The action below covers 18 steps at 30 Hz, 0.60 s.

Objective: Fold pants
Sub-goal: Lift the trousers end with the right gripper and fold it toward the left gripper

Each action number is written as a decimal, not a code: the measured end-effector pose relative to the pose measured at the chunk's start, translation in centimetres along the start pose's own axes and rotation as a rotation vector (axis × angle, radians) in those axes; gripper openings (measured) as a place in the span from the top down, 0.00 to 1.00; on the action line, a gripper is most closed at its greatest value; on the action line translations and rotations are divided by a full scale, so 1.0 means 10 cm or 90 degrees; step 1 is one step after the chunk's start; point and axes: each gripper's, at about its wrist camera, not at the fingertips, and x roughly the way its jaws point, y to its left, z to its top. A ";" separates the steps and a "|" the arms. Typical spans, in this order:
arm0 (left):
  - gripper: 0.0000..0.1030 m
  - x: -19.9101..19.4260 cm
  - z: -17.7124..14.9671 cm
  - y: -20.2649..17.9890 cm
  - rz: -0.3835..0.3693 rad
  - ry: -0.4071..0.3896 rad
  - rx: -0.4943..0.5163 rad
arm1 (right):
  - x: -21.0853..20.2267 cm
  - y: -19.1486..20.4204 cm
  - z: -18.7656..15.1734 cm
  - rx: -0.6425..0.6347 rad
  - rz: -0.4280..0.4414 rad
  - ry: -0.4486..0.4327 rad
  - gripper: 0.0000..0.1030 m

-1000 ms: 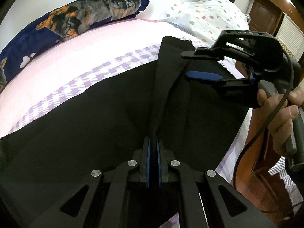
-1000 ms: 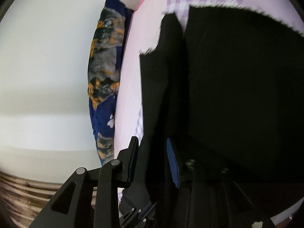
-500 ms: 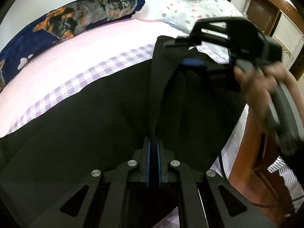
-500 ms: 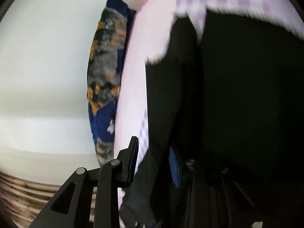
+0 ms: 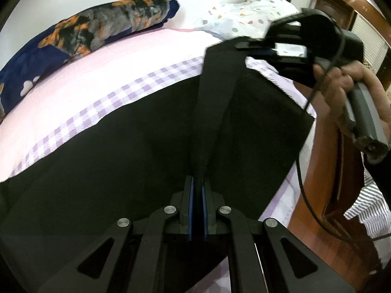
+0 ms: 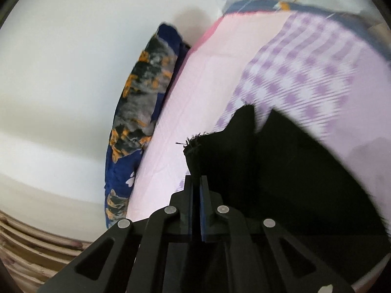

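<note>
Lying spread over the bed [image 5: 102, 78] along its near edge: pants [image 5: 122, 158]. Rising from them, a fabric strip, pinched near the bed's near edge in the left gripper [image 5: 197, 190] and toward the right end in the right gripper [image 5: 254, 48]. Resting along the far edge: pillow [image 5: 97, 31]; at the far right corner, bedding [image 5: 244, 17].

The pants [image 5: 151, 151] are plain black, lying on a bed sheet [image 5: 97, 73] that is pale pink with a band of lilac-and-white checks. The long pillow [image 5: 102, 29] is navy with orange, grey and black patches and white paw prints, and the quilt [image 5: 246, 12] is white with coloured dots and triangles.
</note>
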 end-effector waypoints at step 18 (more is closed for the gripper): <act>0.94 0.06 -0.16 -0.49 -0.008 0.022 0.125 | -1.06 -0.81 -0.45 0.097 -0.131 -0.075 0.96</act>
